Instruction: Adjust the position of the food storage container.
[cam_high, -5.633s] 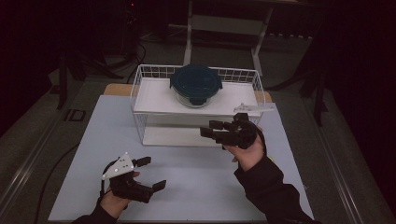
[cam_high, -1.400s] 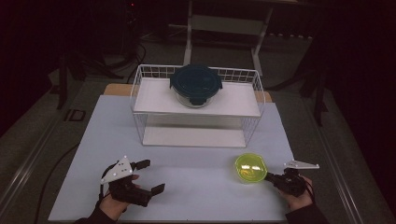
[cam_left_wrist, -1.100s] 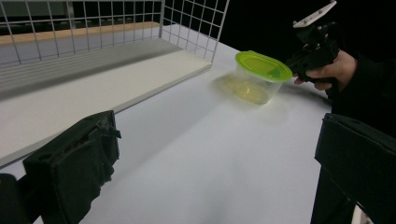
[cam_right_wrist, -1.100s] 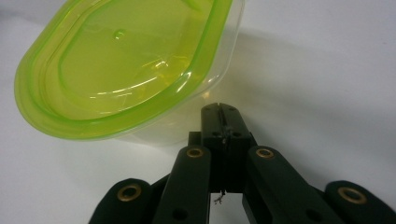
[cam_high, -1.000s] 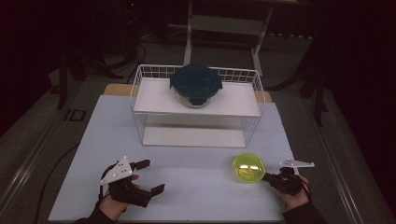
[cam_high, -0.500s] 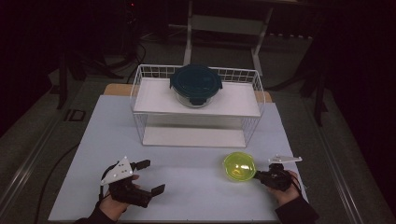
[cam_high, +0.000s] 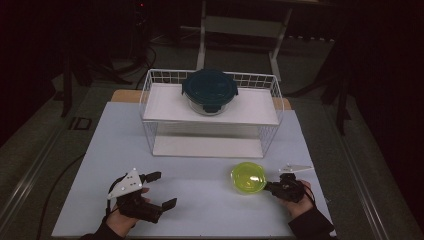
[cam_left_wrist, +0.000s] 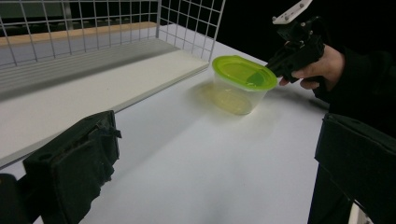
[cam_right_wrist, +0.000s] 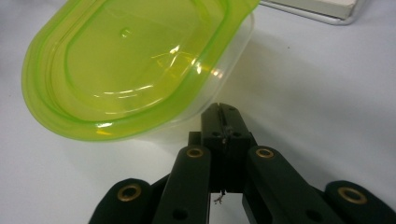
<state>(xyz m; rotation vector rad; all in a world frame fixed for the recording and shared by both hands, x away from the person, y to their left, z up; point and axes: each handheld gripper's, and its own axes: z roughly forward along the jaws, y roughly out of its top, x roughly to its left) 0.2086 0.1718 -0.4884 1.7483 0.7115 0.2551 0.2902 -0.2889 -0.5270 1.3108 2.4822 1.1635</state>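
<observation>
A clear tub with a lime-green lid (cam_high: 248, 177) (cam_left_wrist: 243, 79) (cam_right_wrist: 135, 65) stands on the white table, in front of the rack's right end. My right gripper (cam_high: 268, 186) (cam_left_wrist: 276, 66) (cam_right_wrist: 224, 114) lies low at the tub's right side. Its jaws are shut together with nothing between them, and the tips sit against the tub's wall just under the lid rim. My left gripper (cam_high: 161, 190) (cam_left_wrist: 210, 177) rests at the front left of the table, open and empty, pointing toward the tub.
A white wire rack (cam_high: 150, 95) (cam_left_wrist: 187, 18) stands at the back middle, with a round glass container with a dark blue lid (cam_high: 210, 90) on its upper shelf. The rack's lower shelf (cam_high: 200, 146) is bare. The table edge (cam_high: 320, 200) runs close to my right hand.
The right gripper and the green-lidded tub have slid left together over the table. Several seconds ago that gripper was up by the rack. The left gripper has stayed put.
</observation>
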